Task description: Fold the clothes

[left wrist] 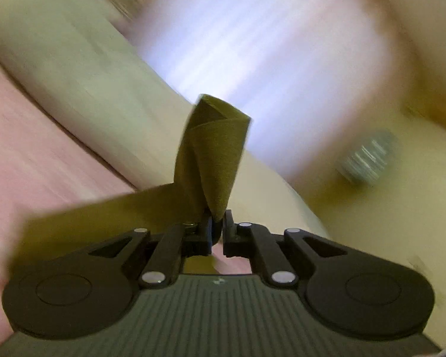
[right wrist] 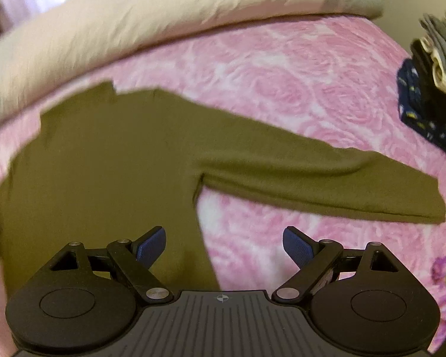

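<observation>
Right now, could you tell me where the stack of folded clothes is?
In the right wrist view, the stack of folded clothes sits at the far right edge of the pink bedspread, beyond the olive shirt sleeve.

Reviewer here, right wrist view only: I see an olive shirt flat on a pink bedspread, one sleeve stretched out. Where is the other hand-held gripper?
Observer: The left hand-held gripper is pinching a twisted fold of the olive shirt.
Reviewer: Lifted off the bed?
Observer: Yes, that fold stands up from its jaws; the background is motion-blurred.
Reviewer: And mine?
Observer: The right hand-held gripper is open and empty above the pink bedspread.
</observation>
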Tool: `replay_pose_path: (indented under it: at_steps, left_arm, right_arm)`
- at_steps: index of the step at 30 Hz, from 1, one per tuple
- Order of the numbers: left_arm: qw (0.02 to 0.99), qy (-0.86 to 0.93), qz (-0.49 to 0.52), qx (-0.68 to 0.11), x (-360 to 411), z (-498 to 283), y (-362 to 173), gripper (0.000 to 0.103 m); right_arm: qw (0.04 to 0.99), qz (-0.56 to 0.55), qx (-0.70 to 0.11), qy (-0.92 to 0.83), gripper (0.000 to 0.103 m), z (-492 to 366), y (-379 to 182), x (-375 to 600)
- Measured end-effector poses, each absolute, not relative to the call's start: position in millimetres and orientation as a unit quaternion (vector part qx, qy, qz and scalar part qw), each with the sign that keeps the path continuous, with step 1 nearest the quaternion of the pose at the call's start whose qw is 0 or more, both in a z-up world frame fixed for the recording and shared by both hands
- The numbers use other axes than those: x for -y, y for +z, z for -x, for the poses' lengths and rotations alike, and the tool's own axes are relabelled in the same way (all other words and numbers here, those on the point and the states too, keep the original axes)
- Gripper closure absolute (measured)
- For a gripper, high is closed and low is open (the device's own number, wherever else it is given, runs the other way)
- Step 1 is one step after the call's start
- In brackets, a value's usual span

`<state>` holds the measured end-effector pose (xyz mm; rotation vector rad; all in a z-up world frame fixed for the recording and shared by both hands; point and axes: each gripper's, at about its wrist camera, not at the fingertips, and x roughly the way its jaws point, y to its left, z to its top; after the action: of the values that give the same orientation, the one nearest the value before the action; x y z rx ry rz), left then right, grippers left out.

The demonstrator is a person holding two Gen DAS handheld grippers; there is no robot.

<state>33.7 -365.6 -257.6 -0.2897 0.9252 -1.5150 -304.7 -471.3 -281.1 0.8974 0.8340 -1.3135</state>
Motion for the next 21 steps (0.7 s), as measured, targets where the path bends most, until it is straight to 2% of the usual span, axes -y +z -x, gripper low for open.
replay_pose_path:
  at_steps: [5,11,12,13,17,20,21]
  left_arm:
    - [0.580,-0.656,-0.035,-0.482,383.8,48.9,-329.7,0.087]
    - [0.631,-0.598,-0.147,-0.472,332.4,23.3,-356.9,0.087]
    - [0.648,-0.583,-0.160,-0.464,326.5,12.3,-356.4,0.086]
    - [0.664,-0.567,-0.171,-0.455,320.6,0.9,-355.2,0.086]
    - [0.716,-0.515,-0.187,-0.433,313.3,-52.3,-355.2,0.084]
    - [0.732,-0.506,-0.194,-0.413,311.7,-72.7,-354.1,0.079]
    - [0.733,-0.508,-0.198,-0.407,314.2,-74.6,-356.1,0.079]
  right_arm:
    - [0.619,-0.461,-0.268,-0.577,0.014,338.3,-282.4,482.4]
    - [0.610,-0.577,-0.161,-0.518,0.015,356.3,-309.3,488.4]
    - [0.609,-0.595,-0.144,-0.503,0.021,355.2,-315.3,490.2]
    - [0.608,-0.614,-0.125,-0.486,0.033,353.1,-321.9,491.9]
    - [0.572,-0.687,-0.093,-0.438,0.035,336.6,-355.5,502.0]
    - [0.561,-0.696,-0.095,-0.438,0.037,321.1,-372.6,510.7]
    - [0.556,-0.697,-0.101,-0.442,0.050,316.6,-377.6,514.2]
